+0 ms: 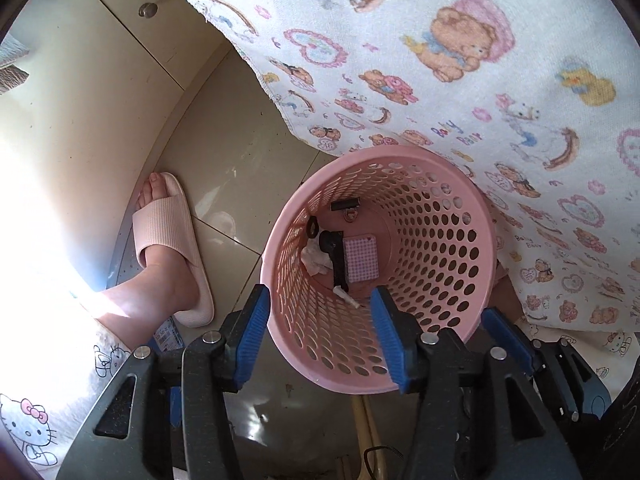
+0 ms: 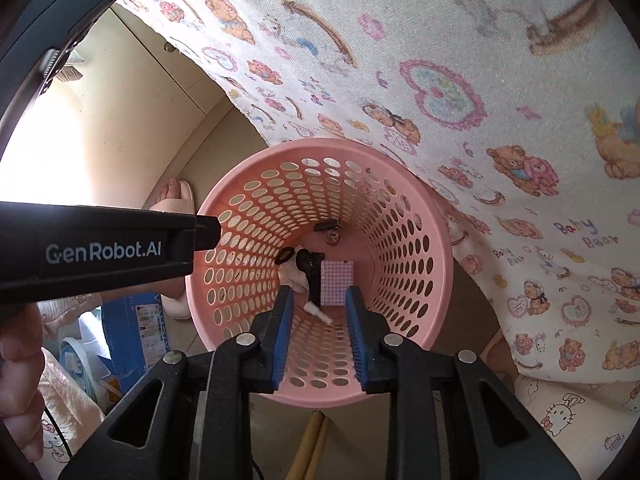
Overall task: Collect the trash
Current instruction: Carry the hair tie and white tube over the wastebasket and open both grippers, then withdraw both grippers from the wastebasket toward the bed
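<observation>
A pink perforated trash basket (image 1: 452, 256) stands on the floor below both grippers; it also shows in the right wrist view (image 2: 404, 248). At its bottom lie a pink checked card (image 1: 361, 258) (image 2: 337, 282), a black tool-like piece (image 1: 335, 254) (image 2: 312, 276), crumpled white tissue (image 1: 314, 258), a small white plastic piece (image 1: 347, 296) (image 2: 318, 312) and a black strip (image 1: 344, 204). My left gripper (image 1: 320, 334) is open and empty over the basket's near rim. My right gripper (image 2: 320, 332) is open and empty above the basket mouth. The left gripper's black body (image 2: 100, 250) crosses the right wrist view.
A teddy-bear print cloth (image 1: 440, 60) hangs over the surface behind the basket. A person's foot in a pink slipper (image 1: 172, 248) stands left of the basket on the tiled floor. A blue box (image 2: 140, 332) and wooden sticks (image 2: 312, 448) lie near the basket.
</observation>
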Motion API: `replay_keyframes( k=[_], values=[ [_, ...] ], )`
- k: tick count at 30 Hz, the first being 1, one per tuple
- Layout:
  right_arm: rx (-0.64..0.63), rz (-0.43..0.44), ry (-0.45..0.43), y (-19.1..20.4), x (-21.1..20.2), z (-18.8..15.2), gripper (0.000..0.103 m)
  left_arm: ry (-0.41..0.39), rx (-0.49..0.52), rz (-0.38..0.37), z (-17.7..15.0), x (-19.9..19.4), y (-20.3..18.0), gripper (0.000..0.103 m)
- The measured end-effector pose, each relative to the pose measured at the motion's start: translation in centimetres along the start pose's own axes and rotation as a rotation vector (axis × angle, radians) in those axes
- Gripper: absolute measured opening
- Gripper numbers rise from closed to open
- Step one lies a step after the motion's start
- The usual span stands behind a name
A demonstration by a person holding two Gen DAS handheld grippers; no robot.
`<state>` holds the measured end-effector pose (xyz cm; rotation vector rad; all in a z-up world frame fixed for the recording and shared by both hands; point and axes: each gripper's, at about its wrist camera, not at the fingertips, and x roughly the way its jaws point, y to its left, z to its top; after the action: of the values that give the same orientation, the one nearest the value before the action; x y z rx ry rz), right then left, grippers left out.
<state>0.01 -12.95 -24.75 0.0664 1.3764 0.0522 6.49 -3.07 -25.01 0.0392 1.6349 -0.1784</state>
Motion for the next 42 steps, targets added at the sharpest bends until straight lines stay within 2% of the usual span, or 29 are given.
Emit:
replay_keyframes(
  k=[6, 10, 13, 18, 22, 25, 27, 30, 32, 35, 38, 39, 42],
  values=[
    [-0.004, -0.007, -0.071, 0.0, -2.8, 0.3, 0.047, -0.132, 0.031, 0.007, -0.1, -3.6, -0.2, 0.056],
    [0.022, 0.007, -0.132, -0.4, -5.2, 0.5, 0.05, -0.248, 0.046, 0.014, -0.4, -6.7, -0.2, 0.066],
    [0.052, -0.01, -0.217, -0.7, -7.6, 0.3, 0.05, -0.333, 0.058, 0.031, -0.8, -8.8, 0.0, 0.071],
    [0.055, -0.024, -0.359, -0.6, -11.3, -0.3, 0.051, -0.474, 0.071, 0.05, -1.6, -12.0, 0.4, 0.074],
    [0.093, -0.011, -0.441, -1.5, -13.4, -0.2, 0.052, -0.559, 0.077, 0.059, -1.9, -13.9, 0.5, 0.074],
    [0.102, -0.041, -0.494, -2.2, -14.7, 0.1, 0.055, -0.627, 0.083, 0.069, -2.3, -15.3, 0.5, 0.076],
    [0.099, -0.052, -0.523, -2.5, -15.3, 0.3, 0.057, -0.663, 0.085, 0.063, -2.5, -16.0, 0.4, 0.082],
    [0.098, -0.085, -0.563, -3.0, -16.4, 0.3, 0.06, -0.659, 0.089, -0.029, -2.5, -16.4, 0.4, 0.087],
    [0.092, -0.101, -0.58, -3.4, -17.0, 0.2, 0.061, -0.68, 0.093, -0.01, -2.8, -16.5, -0.1, 0.087],
    [0.098, -0.098, -0.596, -4.1, -17.8, 0.4, 0.061, -0.772, 0.086, 0.075, -3.9, -17.1, -1.1, 0.091],
    [0.107, -0.111, -0.613, -4.7, -18.5, 0.5, 0.061, -0.855, 0.135, 0.031, -5.0, -17.8, -1.6, 0.094],
    [0.105, -0.12, -0.62, -4.8, -18.7, 0.5, 0.061, -0.91, 0.145, 0.028, -5.6, -18.1, -1.7, 0.094],
    [0.099, -0.132, -0.627, -5.2, -19.1, 0.7, 0.061, -1.026, 0.135, 0.083, -6.5, -18.9, -2.1, 0.094]
  ],
)
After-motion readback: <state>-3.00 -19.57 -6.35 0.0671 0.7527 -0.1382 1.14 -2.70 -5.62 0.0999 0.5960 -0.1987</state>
